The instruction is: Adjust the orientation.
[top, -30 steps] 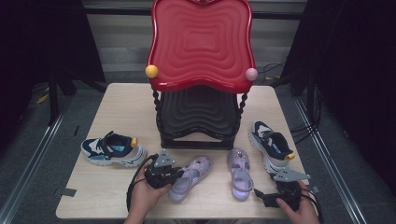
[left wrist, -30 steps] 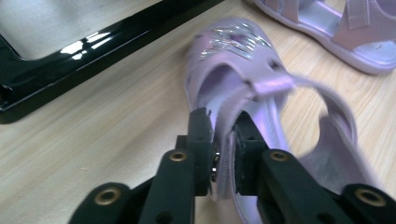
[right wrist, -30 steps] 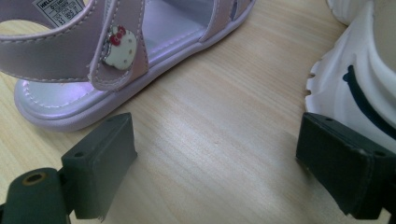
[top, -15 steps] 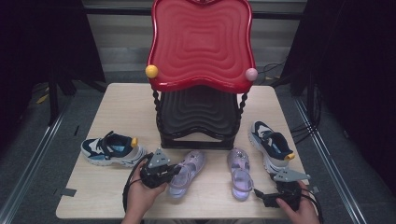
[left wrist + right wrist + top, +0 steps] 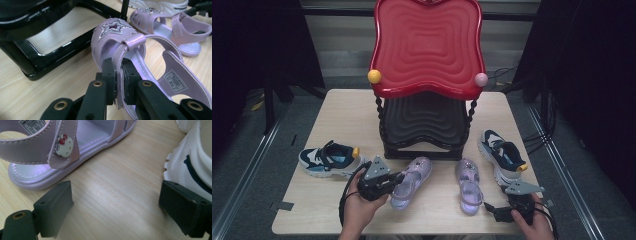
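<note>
Lilac, glossy and star-studded at the toe, the child's plastic sandal (image 5: pixel 117 32) is pinched by its side strap between the closed jaws of the left gripper (image 5: pixel 119 77); it sits near the table's front edge, just ahead of the black lower shelf (image 5: pixel 424 122) of the red wavy-tiered shoe rack (image 5: pixel 427 45). Judging by the tilt, its toe may be just off the pale wooden table (image 5: pixel 337 110), though the angle leaves that uncertain.

So the pick-up looks done, and the placing on the rack is left, as is its twin, the second lilac sandal (image 5: pixel 468 184), lying flat on the table. The right gripper (image 5: pixel 115 207) rests near that twin's heel with its jaws spread wide and nothing between them.

A navy-and-white sneaker (image 5: pixel 329 159) lies at the left, another (image 5: pixel 501 152) at the right. The rack's black base rail (image 5: pixel 62 47) stands between sandal and shelf.
</note>
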`<state>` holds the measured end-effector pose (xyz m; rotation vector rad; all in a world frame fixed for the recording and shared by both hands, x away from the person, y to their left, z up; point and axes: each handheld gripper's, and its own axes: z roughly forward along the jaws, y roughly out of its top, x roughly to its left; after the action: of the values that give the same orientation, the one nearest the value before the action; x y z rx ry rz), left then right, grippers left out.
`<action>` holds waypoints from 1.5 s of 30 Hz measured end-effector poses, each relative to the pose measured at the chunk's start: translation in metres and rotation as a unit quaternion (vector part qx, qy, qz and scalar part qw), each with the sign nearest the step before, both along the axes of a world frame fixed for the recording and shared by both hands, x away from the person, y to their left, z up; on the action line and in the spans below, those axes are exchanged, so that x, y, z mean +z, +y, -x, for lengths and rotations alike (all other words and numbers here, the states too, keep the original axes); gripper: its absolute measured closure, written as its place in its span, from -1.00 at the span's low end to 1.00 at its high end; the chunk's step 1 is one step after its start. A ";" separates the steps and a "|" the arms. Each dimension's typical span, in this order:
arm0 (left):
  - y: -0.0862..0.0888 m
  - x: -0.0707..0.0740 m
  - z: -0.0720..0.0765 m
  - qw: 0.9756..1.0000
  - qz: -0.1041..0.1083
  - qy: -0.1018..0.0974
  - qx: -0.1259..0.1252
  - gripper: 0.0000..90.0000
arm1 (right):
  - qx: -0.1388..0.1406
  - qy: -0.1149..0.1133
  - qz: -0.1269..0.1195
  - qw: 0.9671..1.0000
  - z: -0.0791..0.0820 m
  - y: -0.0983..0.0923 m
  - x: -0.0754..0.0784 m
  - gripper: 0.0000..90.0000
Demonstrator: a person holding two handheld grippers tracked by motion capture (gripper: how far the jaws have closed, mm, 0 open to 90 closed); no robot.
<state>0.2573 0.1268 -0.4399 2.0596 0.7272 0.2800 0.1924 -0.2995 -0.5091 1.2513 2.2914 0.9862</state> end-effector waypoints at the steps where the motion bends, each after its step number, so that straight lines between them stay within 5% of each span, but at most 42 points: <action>1: 0.001 0.001 0.000 1.000 0.002 -0.002 0.001 0.84 | 0.000 0.000 0.000 1.000 0.000 0.000 0.000 -0.76; 28: 0.003 0.035 0.007 0.998 0.041 -0.046 0.002 0.84 | 0.006 0.001 0.000 1.000 -0.002 -0.001 0.000 -0.76; 45: -0.001 0.065 0.001 0.995 0.062 -0.080 0.021 0.84 | 0.004 0.002 0.001 1.000 -0.003 -0.001 0.000 -0.76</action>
<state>0.2562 0.1259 -0.3744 1.8829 0.6740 0.4083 0.1950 -0.3001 -0.5090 1.2447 2.3009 0.9861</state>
